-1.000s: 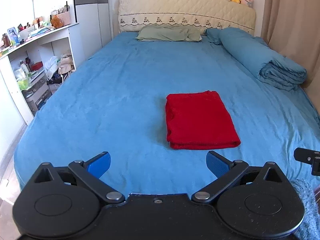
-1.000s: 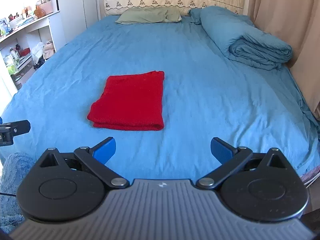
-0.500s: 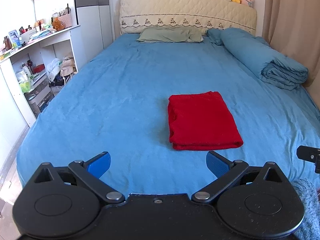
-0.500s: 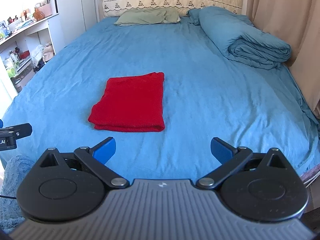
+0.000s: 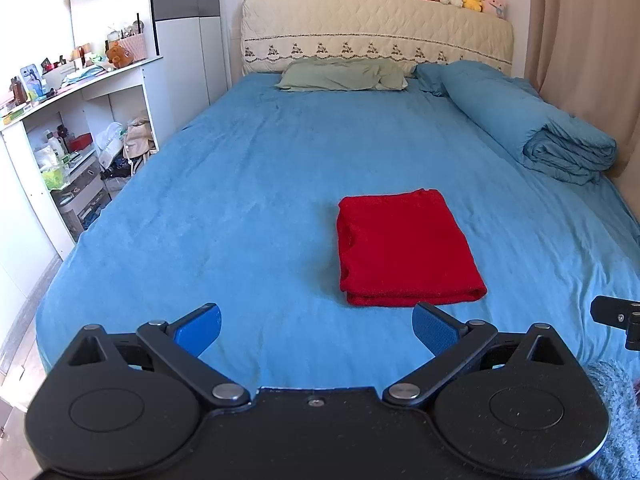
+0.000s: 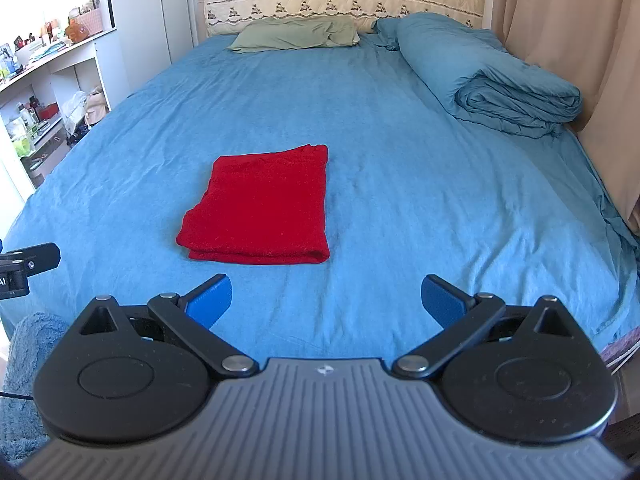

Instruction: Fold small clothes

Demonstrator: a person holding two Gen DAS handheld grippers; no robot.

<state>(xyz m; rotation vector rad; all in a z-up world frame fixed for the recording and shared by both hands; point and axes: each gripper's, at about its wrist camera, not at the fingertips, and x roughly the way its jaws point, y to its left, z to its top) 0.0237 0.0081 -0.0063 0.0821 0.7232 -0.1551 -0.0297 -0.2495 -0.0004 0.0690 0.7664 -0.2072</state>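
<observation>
A red garment (image 5: 404,248) lies folded into a flat rectangle on the blue bed sheet (image 5: 248,184); it also shows in the right wrist view (image 6: 264,204). My left gripper (image 5: 316,330) is open and empty, held near the foot of the bed, short of the garment and to its left. My right gripper (image 6: 326,298) is open and empty, also near the foot of the bed, with the garment ahead and to its left. Neither gripper touches the cloth.
A rolled blue duvet (image 5: 532,124) lies along the bed's right side by a beige curtain (image 5: 584,52). A green pillow (image 5: 344,74) sits at the headboard (image 5: 376,32). White shelves (image 5: 72,128) with clutter stand to the left. A fuzzy blue cloth (image 6: 20,380) hangs at the near edge.
Both grippers have drawn back slightly and shifted a little; the folded garment has not moved. Both stay open.
</observation>
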